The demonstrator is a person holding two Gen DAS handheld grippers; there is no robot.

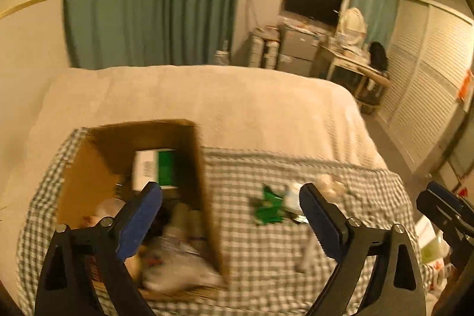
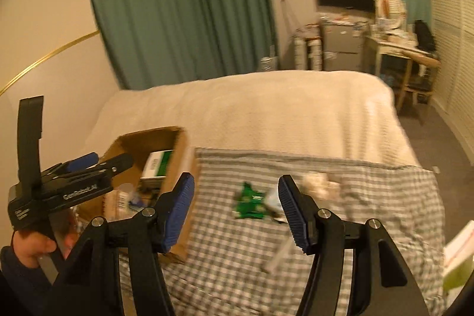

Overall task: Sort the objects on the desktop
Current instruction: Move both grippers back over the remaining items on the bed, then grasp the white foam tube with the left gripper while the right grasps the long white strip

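Note:
An open cardboard box [image 1: 204, 176] sits on the checked cloth [image 1: 266, 250] at the left, holding a green and white carton [image 1: 155, 169] and several other items. It also shows in the right wrist view [image 2: 177, 168]. A crumpled green wrapper [image 1: 269, 205] lies on the cloth to the right of the box, with a white item [image 1: 291, 196] beside it. The wrapper shows in the right wrist view too [image 2: 248, 202]. My left gripper [image 1: 231, 212] is open and empty, held above the box's right wall. My right gripper [image 2: 237, 203] is open and empty above the cloth, short of the wrapper.
A crumpled pale wad [image 2: 318, 182] lies on the cloth behind the wrapper. A thin white stick [image 2: 280, 255] lies nearer. A white and green box [image 2: 460, 256] sits at the right edge. The cloth covers the near part of a cream bed [image 2: 266, 114].

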